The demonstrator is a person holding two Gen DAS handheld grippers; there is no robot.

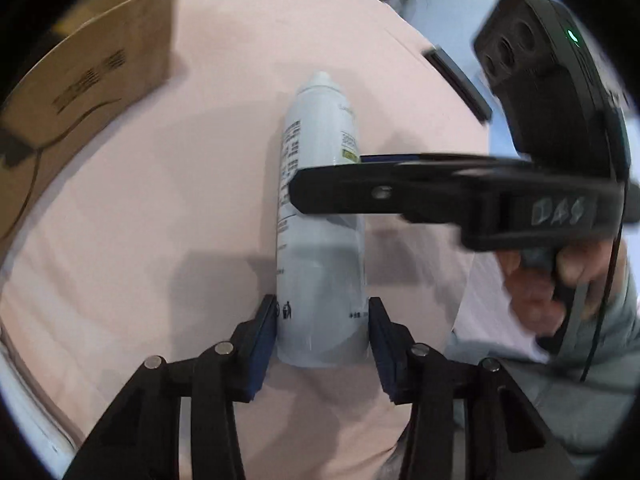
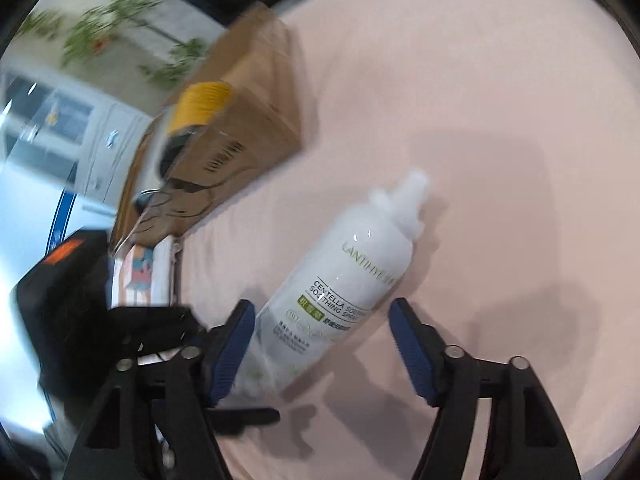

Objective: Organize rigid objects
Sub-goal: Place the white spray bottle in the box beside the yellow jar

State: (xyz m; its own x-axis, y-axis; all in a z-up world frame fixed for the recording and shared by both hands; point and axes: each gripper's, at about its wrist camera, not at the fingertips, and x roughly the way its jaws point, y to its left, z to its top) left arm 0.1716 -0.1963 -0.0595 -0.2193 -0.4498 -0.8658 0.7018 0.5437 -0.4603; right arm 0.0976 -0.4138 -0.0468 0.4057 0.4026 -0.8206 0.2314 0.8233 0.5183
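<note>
Left hand-held gripper (image 1: 322,330) clamping spray bottle (image 1: 320,216), base seemingly hidden

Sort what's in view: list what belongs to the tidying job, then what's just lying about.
Job:
white spray bottle, between left tool pads
right tool, open
cardboard box, probably

Lying about:
illustrated booklet
plant
white cabinet

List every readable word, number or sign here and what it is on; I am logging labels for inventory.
"LANTHHYE" (ending unsure): white spray bottle, brand line.
"CENTELLA SOOTHING SPRAY" (partly cut off): same bottle.
Bin pictogram: bottle base, left wrist view.
Handwritten marks, roughly "DAS", unsure: body of the right gripper.
Unreadable: the bottle's fine print and green tag; black print on the cardboard box; the picture card beside it.
</note>
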